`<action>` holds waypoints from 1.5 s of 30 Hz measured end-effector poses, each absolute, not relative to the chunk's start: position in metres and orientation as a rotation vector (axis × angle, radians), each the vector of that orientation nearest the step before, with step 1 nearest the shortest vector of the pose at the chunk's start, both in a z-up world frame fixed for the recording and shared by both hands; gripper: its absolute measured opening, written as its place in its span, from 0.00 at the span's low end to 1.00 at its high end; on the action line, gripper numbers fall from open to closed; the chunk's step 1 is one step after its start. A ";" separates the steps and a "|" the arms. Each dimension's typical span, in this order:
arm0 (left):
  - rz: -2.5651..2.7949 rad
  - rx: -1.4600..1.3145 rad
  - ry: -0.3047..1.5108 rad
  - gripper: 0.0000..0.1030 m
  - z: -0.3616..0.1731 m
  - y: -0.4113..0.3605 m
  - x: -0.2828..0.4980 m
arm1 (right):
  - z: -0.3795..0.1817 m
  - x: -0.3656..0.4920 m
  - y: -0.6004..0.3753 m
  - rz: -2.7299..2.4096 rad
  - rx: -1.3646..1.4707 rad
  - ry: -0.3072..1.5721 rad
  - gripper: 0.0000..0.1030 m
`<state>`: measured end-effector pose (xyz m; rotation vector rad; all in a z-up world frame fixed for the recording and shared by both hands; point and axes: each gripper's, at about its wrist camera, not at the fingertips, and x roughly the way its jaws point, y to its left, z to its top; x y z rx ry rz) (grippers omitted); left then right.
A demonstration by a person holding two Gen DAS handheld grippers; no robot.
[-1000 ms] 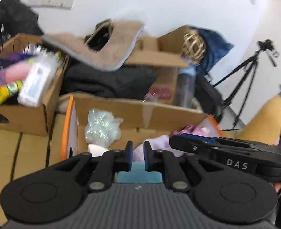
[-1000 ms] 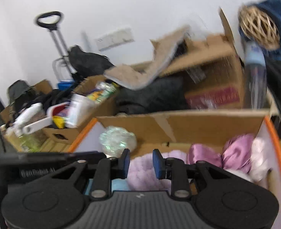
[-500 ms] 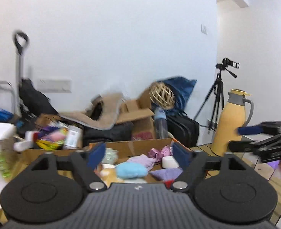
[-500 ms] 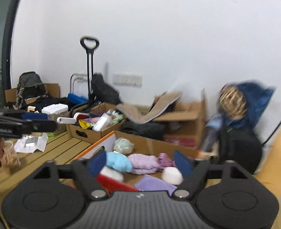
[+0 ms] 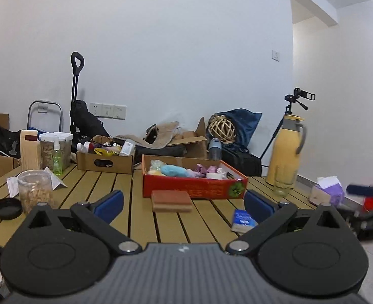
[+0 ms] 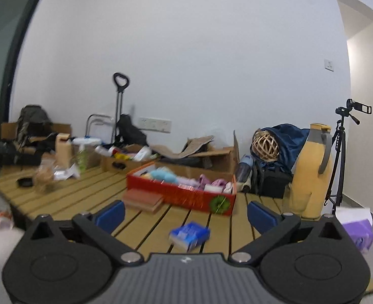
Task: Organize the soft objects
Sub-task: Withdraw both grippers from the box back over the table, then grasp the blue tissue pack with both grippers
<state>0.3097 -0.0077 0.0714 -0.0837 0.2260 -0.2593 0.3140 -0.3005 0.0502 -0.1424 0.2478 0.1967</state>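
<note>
A red cardboard box (image 5: 191,187) (image 6: 176,194) stands on the slatted wooden table (image 5: 115,202) (image 6: 85,197). It holds several soft things: a blue plush (image 5: 172,170) (image 6: 162,174), pink and purple cloths (image 5: 206,169) (image 6: 211,183) and a white roll (image 5: 215,175). My left gripper (image 5: 184,204) is open and empty, well back from the box. My right gripper (image 6: 185,211) is open and empty too; it also shows at the left wrist view's right edge (image 5: 368,202). A blue tissue pack (image 5: 242,220) (image 6: 189,235) lies near the table's front.
A brown flat block (image 5: 171,200) (image 6: 143,199) lies in front of the box. A yellow thermos (image 5: 286,152) (image 6: 310,169), a clear jar (image 5: 36,190), a black lid (image 5: 6,208), a cardboard box of bottles (image 5: 105,160) and a purple tissue box (image 5: 328,191) (image 6: 357,228) stand around.
Both grippers have pulled back from inside the red box and opened wide. The whole table has come into view.
</note>
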 end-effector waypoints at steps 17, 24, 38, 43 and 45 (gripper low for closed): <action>-0.285 -0.103 0.351 1.00 0.028 -0.042 0.392 | -0.007 0.366 -0.294 0.156 -0.145 0.374 0.88; -0.300 -0.086 0.467 1.00 0.004 -0.070 0.465 | -0.043 0.475 -0.302 0.072 -0.225 0.503 0.68; -0.445 -0.185 0.599 0.71 -0.010 -0.092 0.571 | -0.050 0.569 -0.346 0.273 0.325 0.593 0.57; -0.532 -0.144 0.655 0.55 -0.025 -0.117 0.619 | -0.069 0.550 -0.360 0.263 0.508 0.595 0.52; -0.570 -0.195 0.741 0.42 -0.037 -0.117 0.633 | -0.083 0.547 -0.357 0.293 0.554 0.643 0.49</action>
